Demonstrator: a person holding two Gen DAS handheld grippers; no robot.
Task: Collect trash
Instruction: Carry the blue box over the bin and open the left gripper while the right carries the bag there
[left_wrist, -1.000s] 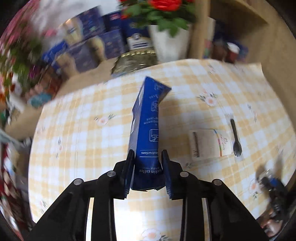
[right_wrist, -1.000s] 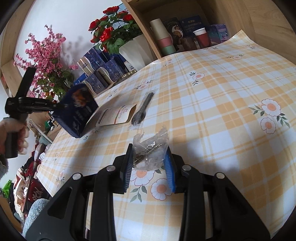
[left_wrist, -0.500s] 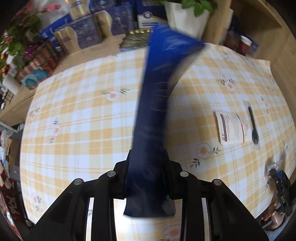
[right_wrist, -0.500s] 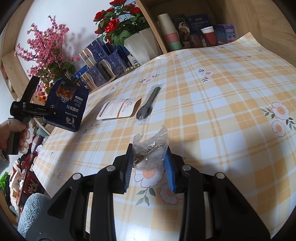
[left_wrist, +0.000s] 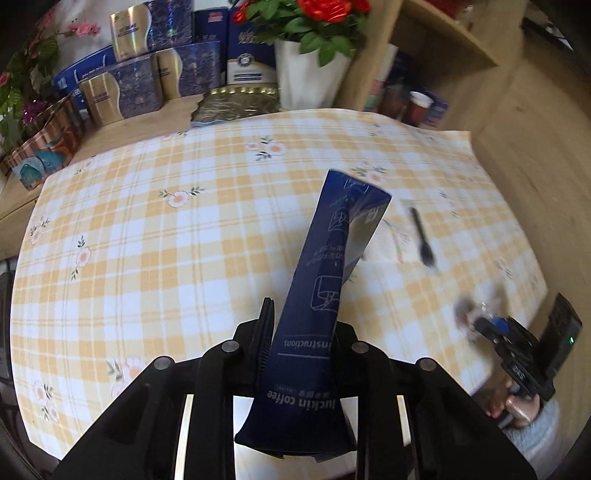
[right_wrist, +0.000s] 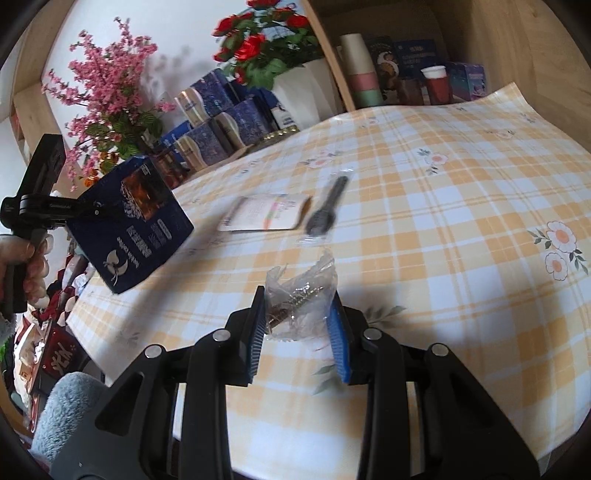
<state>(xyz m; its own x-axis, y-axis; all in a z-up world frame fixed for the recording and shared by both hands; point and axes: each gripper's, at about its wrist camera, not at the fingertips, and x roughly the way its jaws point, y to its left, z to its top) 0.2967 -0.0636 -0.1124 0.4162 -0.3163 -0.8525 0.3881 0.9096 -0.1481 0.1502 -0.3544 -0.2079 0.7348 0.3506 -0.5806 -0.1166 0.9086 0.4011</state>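
At the far left, a branch of pink blossoms (right_wrist: 99, 99) stands against a white wall, with a row of blue and gold boxes (right_wrist: 218, 122) lined up beside it along a wooden ledge. In front of these the left gripper (left_wrist: 299, 347) has its jaws clamped on a dark blue coffee pouch (left_wrist: 325, 295), held off the bench and slanting up and away from the camera. From the right wrist view the same pouch (right_wrist: 133, 225) hangs over the bench's left edge. The bench (right_wrist: 461, 206) wears a yellow and white checked cloth printed with small flowers. Near its middle lies a flat white packet (right_wrist: 266, 218), and just to the right of that a black plastic fork in a clear sleeve (right_wrist: 325, 214). Nearer the camera, the right gripper (right_wrist: 299, 325) has its jaws closed on a crumpled clear wrapper (right_wrist: 303, 291), held just over the cloth. Behind the middle of the bench a white pot of red roses (right_wrist: 295, 85) stands, and to its right a wooden shelf unit holds stacked paper cups (right_wrist: 362, 70), a red cup (right_wrist: 437, 85) and small cartons.
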